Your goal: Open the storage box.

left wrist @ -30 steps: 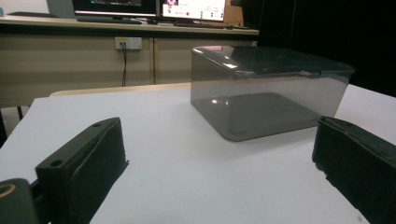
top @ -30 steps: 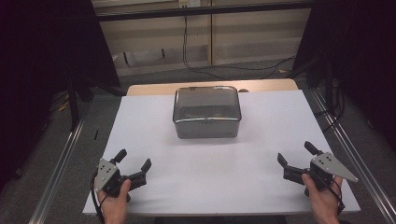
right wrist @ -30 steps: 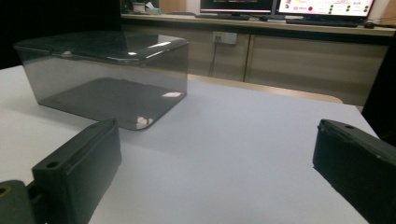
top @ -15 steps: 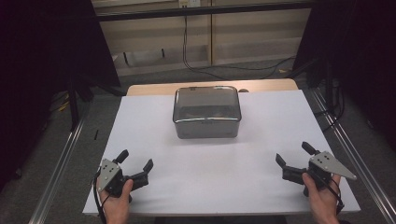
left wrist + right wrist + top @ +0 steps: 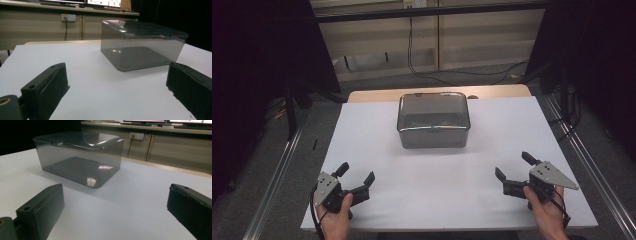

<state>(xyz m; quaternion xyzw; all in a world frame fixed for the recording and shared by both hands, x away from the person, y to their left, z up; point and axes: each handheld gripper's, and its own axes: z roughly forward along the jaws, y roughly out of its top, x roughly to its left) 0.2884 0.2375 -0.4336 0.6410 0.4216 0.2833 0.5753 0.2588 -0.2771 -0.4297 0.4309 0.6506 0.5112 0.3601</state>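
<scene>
Smoked, see-through plastic box (image 5: 433,120) with lid on, sitting on the white surface (image 5: 377,135), toward its far edge and roughly centred. Appears empty through the walls (dark tint, so not certain).

Handling, judged from looks only: rigid thin-walled plastic, probably light; glossy sides, so likely slippery under hard gripper pads. Rounded corners poor for purchase. Walls too far apart for a single gripper to span, by the look of it. Best hold probably the lid rim (image 5: 75,145), which overhangs the walls slightly, or one gripper pressing on each short side of the box. A small latch or tab visible on the lid edge (image 5: 163,36); possibly the point to work for opening. Risk of the box sliding on the smooth surface if pushed from one side only.

Left gripper (image 5: 358,179): near-left of the box, well apart from it, low over the surface near its front edge, jaws spread wide and holding nothing, pointing forward and inward toward the box. Held in the left hand (image 5: 334,220), forearm coming in from below.

Right gripper (image 5: 515,167): near-right of the box, equally well apart, jaws also spread wide and empty, angled inward toward the box. Grey three-cornered plate on top, right hand (image 5: 547,212) wrapped around the handle.

Both gripper views looking along the surface at the box, nothing between the jaws.
</scene>
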